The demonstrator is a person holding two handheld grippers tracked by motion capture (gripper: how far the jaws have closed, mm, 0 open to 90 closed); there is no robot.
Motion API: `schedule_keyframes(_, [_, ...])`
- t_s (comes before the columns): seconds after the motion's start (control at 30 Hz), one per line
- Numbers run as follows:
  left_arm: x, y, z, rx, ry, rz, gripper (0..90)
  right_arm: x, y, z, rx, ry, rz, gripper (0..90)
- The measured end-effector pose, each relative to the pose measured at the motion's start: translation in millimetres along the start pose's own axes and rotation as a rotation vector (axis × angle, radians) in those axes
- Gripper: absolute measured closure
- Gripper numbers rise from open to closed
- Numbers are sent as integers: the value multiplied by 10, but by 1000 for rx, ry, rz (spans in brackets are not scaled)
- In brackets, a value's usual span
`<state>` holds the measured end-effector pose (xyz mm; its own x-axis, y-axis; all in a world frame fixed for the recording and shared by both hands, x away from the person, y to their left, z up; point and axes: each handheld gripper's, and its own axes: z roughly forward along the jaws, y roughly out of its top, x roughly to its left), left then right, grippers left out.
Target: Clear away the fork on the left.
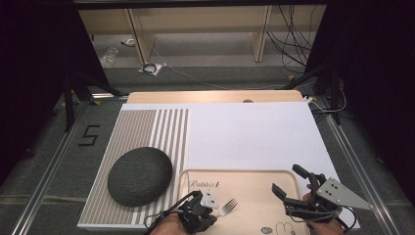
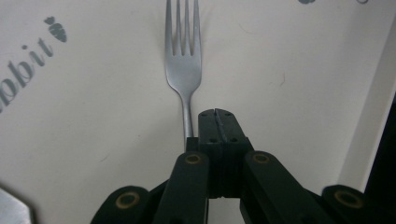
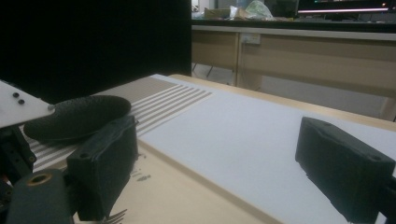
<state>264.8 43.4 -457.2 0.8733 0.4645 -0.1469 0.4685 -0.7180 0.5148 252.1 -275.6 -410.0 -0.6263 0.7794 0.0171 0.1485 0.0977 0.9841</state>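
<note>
Left gripper (image 2: 215,112) clamped on fork (image 2: 183,56) over tray (image 1: 254,178); right gripper (image 1: 289,182) apart at tray's right rim.

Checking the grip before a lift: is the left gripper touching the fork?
Touching. In the left gripper view, the left gripper has its jaws shut on the fork handle.

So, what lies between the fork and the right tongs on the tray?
Nothing: in the high view, bare tray separates the fork from the right tongs. The left tongs grip the fork's handle.
</note>
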Motion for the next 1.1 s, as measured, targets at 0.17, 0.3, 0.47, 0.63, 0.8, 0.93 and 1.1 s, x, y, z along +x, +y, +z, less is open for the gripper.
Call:
schedule_keyframes(0.17, [12, 2, 32, -4, 2, 7, 894, 1, -1, 1, 0, 0, -1, 138])
schedule_keyframes(0.3, [8, 5, 77, -4, 9, 14, 894, 2, -1, 1, 5, -1, -1, 138])
schedule_keyframes(0.47, [33, 21, 161, 4, 14, 8, 894, 4, -3, 3, 7, -1, 1, 138])
schedule_keyframes(0.63, [77, 18, 153, -6, 48, -5, 894, 3, -3, 2, 8, -1, 3, 138])
schedule_keyframes(0.8, [143, 4, 131, -11, 77, -23, 894, 1, -2, 3, 5, -1, -3, 138])
schedule_keyframes(0.93, [197, -11, 112, -13, 100, -27, 895, -2, -3, 4, 5, -1, -4, 138])
schedule_keyframes(1.1, [276, -34, 80, -9, 122, -47, 894, -4, -3, 3, 1, -2, -1, 138])
